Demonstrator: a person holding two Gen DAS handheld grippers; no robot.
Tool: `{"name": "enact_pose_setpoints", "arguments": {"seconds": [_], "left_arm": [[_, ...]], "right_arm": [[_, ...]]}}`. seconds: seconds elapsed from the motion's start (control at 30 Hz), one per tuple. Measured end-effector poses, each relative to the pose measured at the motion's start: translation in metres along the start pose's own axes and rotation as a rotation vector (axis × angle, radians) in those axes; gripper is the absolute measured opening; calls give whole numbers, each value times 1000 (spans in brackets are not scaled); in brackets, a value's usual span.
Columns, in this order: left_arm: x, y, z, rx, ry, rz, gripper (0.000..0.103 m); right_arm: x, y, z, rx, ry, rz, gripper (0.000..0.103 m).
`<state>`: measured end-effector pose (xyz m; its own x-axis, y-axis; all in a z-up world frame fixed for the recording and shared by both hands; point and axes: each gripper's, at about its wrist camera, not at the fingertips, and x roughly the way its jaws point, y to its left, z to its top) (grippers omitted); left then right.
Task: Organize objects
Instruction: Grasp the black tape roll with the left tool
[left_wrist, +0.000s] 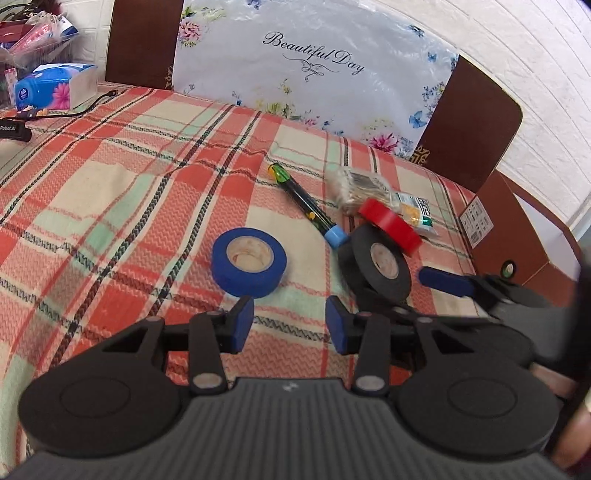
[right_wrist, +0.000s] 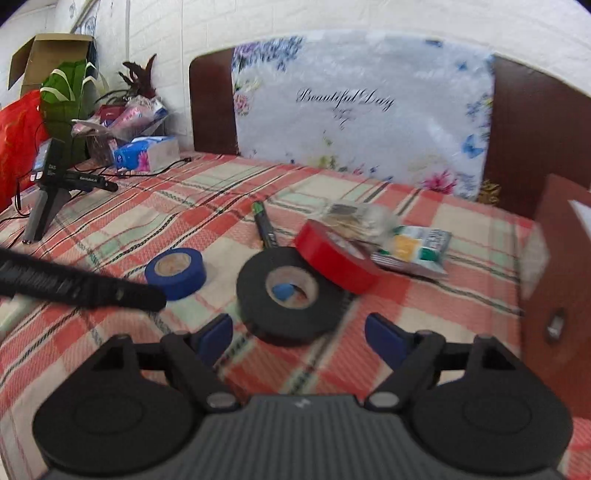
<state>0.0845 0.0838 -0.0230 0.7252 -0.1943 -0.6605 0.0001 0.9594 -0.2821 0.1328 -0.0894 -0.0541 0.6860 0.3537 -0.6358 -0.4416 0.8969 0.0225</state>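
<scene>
Both tools are open and hold nothing. The black tape roll (right_wrist: 286, 295) lies just ahead of the right tool (right_wrist: 299, 334), tilted, with the red tape roll (right_wrist: 338, 258) leaning on its far edge. It looks light and stiff; I would grip across its rim. The left tool (left_wrist: 290, 325) is near the blue tape roll (left_wrist: 249, 262).

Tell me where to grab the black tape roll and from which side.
Grip the black tape across its outer band, coming from the near side where the right gripper already faces it with open fingers. It sits tilted, its far edge propped on the marker and under the red tape, so the near rim is the free part. Pinching wall through the core may also work.
</scene>
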Motion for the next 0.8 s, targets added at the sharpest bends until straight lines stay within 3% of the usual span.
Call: {"name": "enact_pose_setpoints", "arguments": {"seconds": [0.07, 0.17, 0.33, 0.4, 0.43, 0.5, 0.6, 0.73, 0.77, 0.8], "left_arm": [[-5, 6, 1, -11, -13, -13, 45], [-8, 8, 2, -11, -25, -30, 45], [0, -6, -2, 4, 31, -106, 45], [4, -18, -7, 28, 68, -151, 45], [7, -26, -9, 43, 85, -172, 45], [11, -43, -14, 82, 106, -207, 45], [19, -69, -18, 153, 108, -156, 45], [39, -81, -14, 165, 151, -72, 44], [45, -81, -14, 160, 175, -64, 42], [48, -79, -14, 144, 184, -81, 34]], "right_arm": [[21, -1, 4, 29, 48, -2, 80], [16, -3, -1, 65, 27, 5, 79], [-29, 4, -37, -41, 39, -26, 78], [-56, 4, -56, -76, 32, -38, 65], [-69, 4, -64, -82, 25, -54, 64], [-87, 2, -77, -77, -2, -83, 75], [-93, -3, -87, -61, -9, -88, 77], [-89, -6, -76, -48, -26, -73, 77], [-84, -7, -72, -50, -26, -68, 77], [-78, -8, -68, -49, -20, -60, 77]]}}
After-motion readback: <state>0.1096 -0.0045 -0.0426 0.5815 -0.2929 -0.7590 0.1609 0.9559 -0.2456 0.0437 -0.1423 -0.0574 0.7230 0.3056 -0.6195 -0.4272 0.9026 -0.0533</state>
